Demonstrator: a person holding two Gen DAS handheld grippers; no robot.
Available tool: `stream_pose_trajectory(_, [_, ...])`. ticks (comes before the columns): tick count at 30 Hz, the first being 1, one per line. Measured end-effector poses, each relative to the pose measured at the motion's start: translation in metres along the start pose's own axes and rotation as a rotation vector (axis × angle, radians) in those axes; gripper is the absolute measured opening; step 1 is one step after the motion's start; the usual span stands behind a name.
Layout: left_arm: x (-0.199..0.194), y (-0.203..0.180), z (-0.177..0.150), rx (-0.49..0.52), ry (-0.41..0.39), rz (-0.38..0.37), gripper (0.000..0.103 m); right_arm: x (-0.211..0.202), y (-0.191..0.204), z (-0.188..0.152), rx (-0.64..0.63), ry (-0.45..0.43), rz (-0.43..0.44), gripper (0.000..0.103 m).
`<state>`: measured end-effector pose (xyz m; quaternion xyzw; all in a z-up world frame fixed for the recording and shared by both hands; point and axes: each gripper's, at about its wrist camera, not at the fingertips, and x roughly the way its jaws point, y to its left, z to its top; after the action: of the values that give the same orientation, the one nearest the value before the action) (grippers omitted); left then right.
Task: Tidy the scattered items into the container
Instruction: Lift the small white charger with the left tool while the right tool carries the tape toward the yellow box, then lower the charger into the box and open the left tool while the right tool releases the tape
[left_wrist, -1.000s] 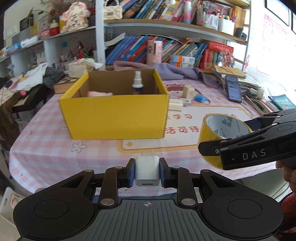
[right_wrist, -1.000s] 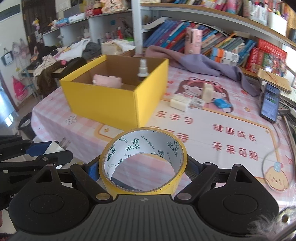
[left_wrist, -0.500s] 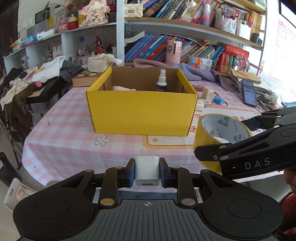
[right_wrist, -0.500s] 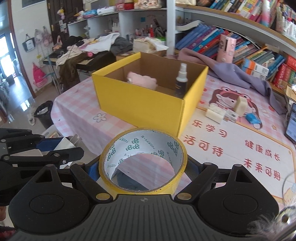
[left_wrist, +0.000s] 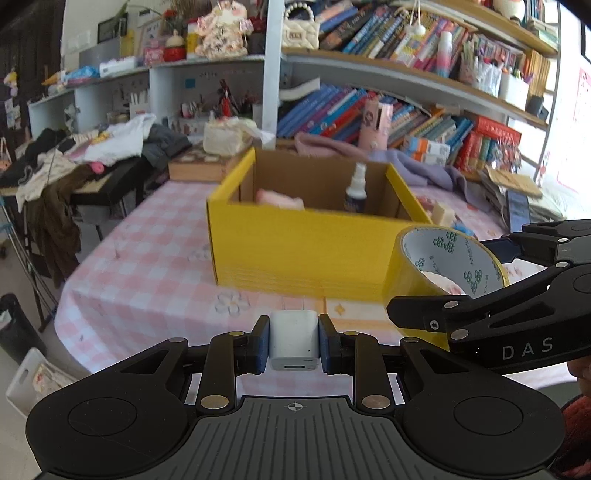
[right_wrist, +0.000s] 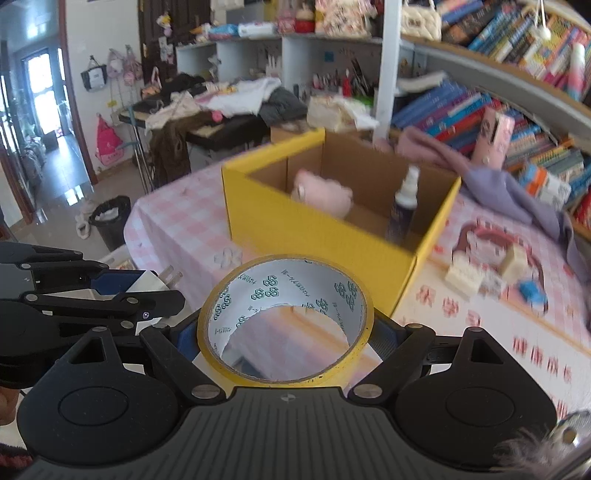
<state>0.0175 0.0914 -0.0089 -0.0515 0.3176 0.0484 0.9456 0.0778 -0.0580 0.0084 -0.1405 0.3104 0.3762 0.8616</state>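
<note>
Compared with a second ago, the yellow box (left_wrist: 314, 254) has slid over in both views and is now seen more from its corner, so both hands have clearly been carried sideways along the table edge, cargo unchanged.

Progress so far: a pink plush thing (right_wrist: 325, 194) and a small spray bottle (right_wrist: 404, 206) are already sitting inside the box. Two more items are on the way. A white charger plug (left_wrist: 293, 341) is clamped tight in the left gripper (left_wrist: 293, 343), and a roll of yellow tape (right_wrist: 284, 325) is squeezed across its width by the right gripper (right_wrist: 284, 332); both are held short of the box, not over it yet. Still left out on the pink checked tablecloth (left_wrist: 147, 266): a few pale blocks (right_wrist: 463, 275) and a small blue thing (right_wrist: 532, 290).

Texture-wise: the box is plain corrugated cardboard, brown inside, stiff-walled. The tape is a rigid glossy ring with a printed white liner. The plug is a smooth hard-plastic cube with two metal prongs.
</note>
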Motion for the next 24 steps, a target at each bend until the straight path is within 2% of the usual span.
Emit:
stream_pose_trajectory(8, [0.014,0.006,0.045,0.017,-0.079,0.007,0.025,0.011,-0.022,0.041,-0.016,-0.105,-0.020,0.087])
stream_pose_trajectory(14, [0.038,0.008,0.080,0.044,-0.105,-0.007,0.025,0.034,-0.049,0.071,-0.028,-0.144,-0.043,0.087])
stream_pose_trajectory(18, [0.060,0.008,0.106,0.066,-0.102,-0.020,0.025,0.056,-0.065,0.085,-0.045,-0.131,-0.053,0.087])
stream_pose_trajectory(24, [0.103,0.002,0.137,0.109,-0.061,-0.043,0.025,0.099,-0.088,0.099,-0.078,-0.029,-0.011,0.087])
